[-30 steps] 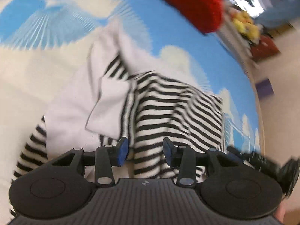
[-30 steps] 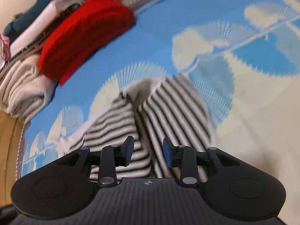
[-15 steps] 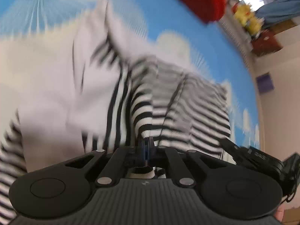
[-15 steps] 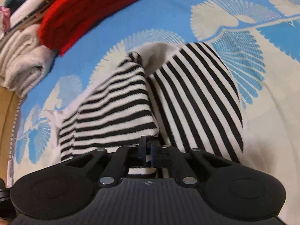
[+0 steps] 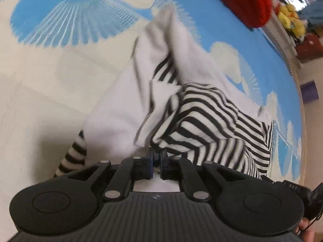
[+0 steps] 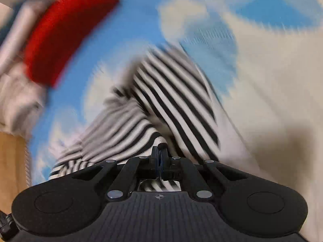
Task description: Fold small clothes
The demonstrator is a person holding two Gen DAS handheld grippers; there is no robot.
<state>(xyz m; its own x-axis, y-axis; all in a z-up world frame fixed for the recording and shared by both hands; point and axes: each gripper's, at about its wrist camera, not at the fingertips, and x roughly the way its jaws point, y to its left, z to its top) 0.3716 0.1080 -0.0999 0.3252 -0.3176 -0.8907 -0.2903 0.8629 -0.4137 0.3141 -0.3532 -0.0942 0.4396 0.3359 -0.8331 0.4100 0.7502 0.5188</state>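
Since a second ago both pairs of jaws, then spread apart over the cloth, have come together on it, and the striped garment (image 5: 212,125) is bunched higher against them. It is a small black-and-white striped piece with a plain white inner side turned out, lying crumpled on a blue and cream patterned cover (image 5: 60,30) spread over the surface.

The left hand-held gripper (image 5: 155,157) is clamped on a fold where the white side meets the stripes; its jaws are easing apart slightly, with cloth still between the pads. The right hand-held gripper (image 6: 159,157) is clenched tight on a striped edge, its view blurred. Both point steeply downward at the cloth.

Beyond the garment, a red knitted item (image 6: 66,34) lies on the cover, with pale folded textiles (image 6: 16,100) just beside it. In the left view, yellow objects (image 5: 290,20) sit past the cover's edge, too blurred to identify. No container is visible.
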